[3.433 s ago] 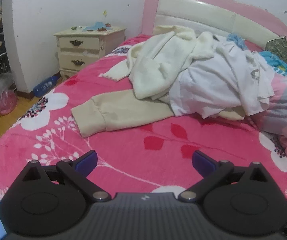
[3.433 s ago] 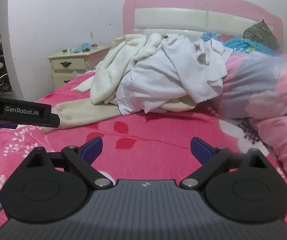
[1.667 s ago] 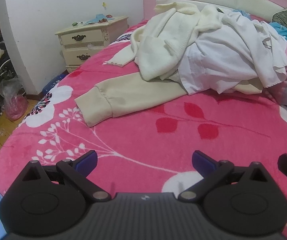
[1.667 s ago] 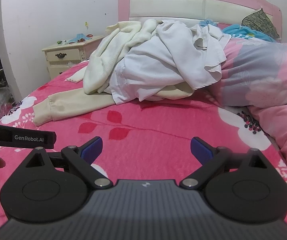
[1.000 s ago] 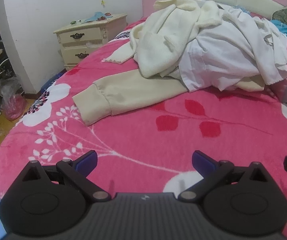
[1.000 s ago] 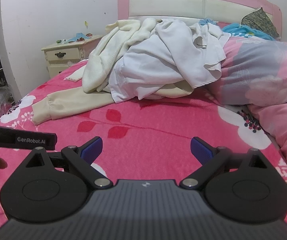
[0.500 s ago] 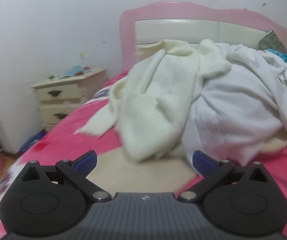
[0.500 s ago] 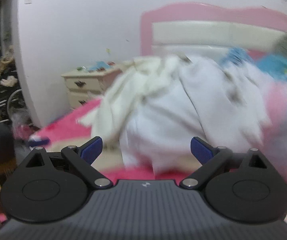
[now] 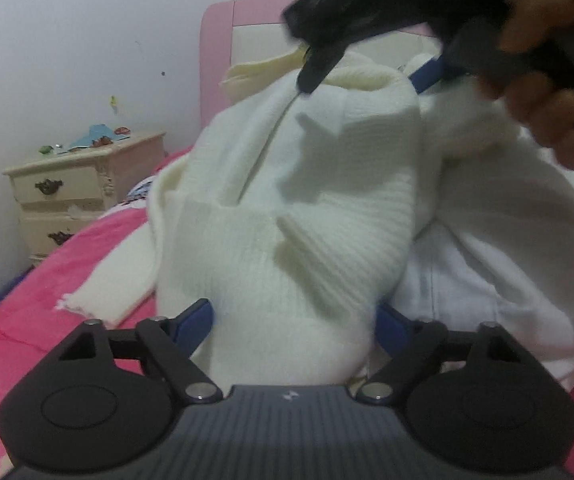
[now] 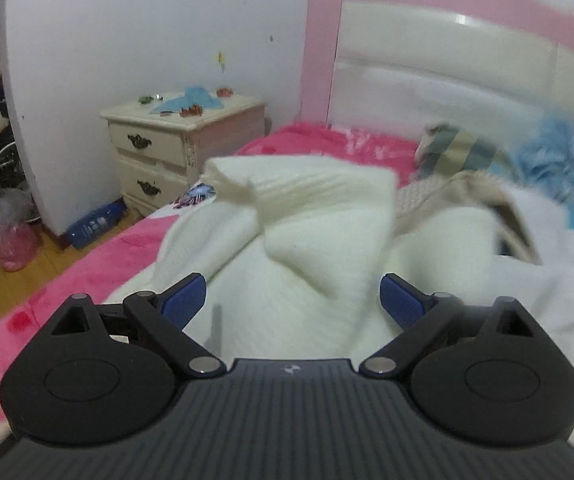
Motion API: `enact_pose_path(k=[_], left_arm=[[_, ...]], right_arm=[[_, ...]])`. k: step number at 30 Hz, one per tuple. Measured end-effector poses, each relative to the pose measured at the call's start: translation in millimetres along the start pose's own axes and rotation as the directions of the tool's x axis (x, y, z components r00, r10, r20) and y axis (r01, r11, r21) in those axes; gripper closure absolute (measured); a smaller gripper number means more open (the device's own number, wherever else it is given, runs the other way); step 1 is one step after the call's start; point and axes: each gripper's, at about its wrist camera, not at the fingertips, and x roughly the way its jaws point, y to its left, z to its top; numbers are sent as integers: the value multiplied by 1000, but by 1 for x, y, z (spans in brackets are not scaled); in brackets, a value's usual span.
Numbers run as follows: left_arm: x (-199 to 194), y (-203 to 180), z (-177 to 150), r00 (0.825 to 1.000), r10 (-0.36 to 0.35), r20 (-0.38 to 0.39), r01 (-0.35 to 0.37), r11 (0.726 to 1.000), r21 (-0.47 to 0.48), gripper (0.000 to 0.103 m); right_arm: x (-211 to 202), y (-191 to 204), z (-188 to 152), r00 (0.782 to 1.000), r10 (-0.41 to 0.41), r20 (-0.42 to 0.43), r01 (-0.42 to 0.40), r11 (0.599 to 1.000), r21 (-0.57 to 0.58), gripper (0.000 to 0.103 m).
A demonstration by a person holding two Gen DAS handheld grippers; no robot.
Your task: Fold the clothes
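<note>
both tools (image 9: 293, 322) now astride sweater (image 9: 287, 208)

Pink bed (image 10: 295, 136), cream sweater (image 10: 311, 248) heaped

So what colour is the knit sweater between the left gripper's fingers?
Cream-white ribbed knit sweater, clearest in the left wrist view.

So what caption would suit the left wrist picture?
Left gripper closing around a cream knit on the bed, right gripper reaching its top.
</note>
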Motion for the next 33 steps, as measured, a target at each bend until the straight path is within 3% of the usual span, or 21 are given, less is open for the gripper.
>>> enact_pose_path(k=[2, 3, 4, 5, 7, 9, 13, 17, 20, 23, 27, 30, 33], left_arm=[[0, 3, 1, 1000, -14, 0, 14, 999, -47, 38], [-2, 6, 1, 1000, -19, 0, 19, 997, -74, 47], [-3, 9, 1, 1000, -24, 1, 24, 995, -100, 55], [-5, 12, 1, 1000, -28, 5, 29, 992, -127, 61], [-13, 18, 3, 999, -35, 11, 36, 985, -166, 77], [-27, 20, 6, 999, -41, 30, 46, 981, -187, 84], [-71, 25, 14, 993, -55, 105, 78, 971, -228, 89], [-125, 34, 22, 979, -90, 185, 141, 947, -289, 89], [-172, 38, 27, 960, -127, 251, 206, 925, -320, 90], [-221, 36, 29, 929, -180, 322, 281, 912, -300, 90], [-306, 17, 28, 872, -296, 391, 388, 903, -182, 90], [-365, -5, 18, 823, -436, 365, 495, 865, -81, 90], [-411, -23, -1, 768, -580, 272, 609, 793, -29, 90]], right_arm=[[12, 8, -2, 998, -49, -46, 47, 998, -35, 11], [14, 14, -4, 997, -57, -51, 54, 997, -63, 23], [12, 18, -4, 998, -51, -49, 47, 996, -77, 42], [8, 21, -5, 998, -39, -46, 35, 996, -82, 49], [0, 25, -5, 999, -20, -35, 17, 996, -93, 76], [-11, 26, -4, 1000, -5, -8, 4, 996, -93, 86], [-36, 21, 4, 994, 67, 88, -66, 998, -12, 92], [-76, 14, 4, 967, 166, 194, -188, 977, 101, 92], [-112, 7, -6, 924, 267, 275, -328, 922, 206, 92], [-147, -1, -21, 869, 337, 361, -448, 847, 286, 92], [-214, -13, -64, 772, 403, 492, -605, 704, 372, 92], [-280, -18, -110, 691, 433, 579, -700, 601, 386, 96], [-356, -20, -166, 643, 440, 626, -746, 544, 384, 95]])
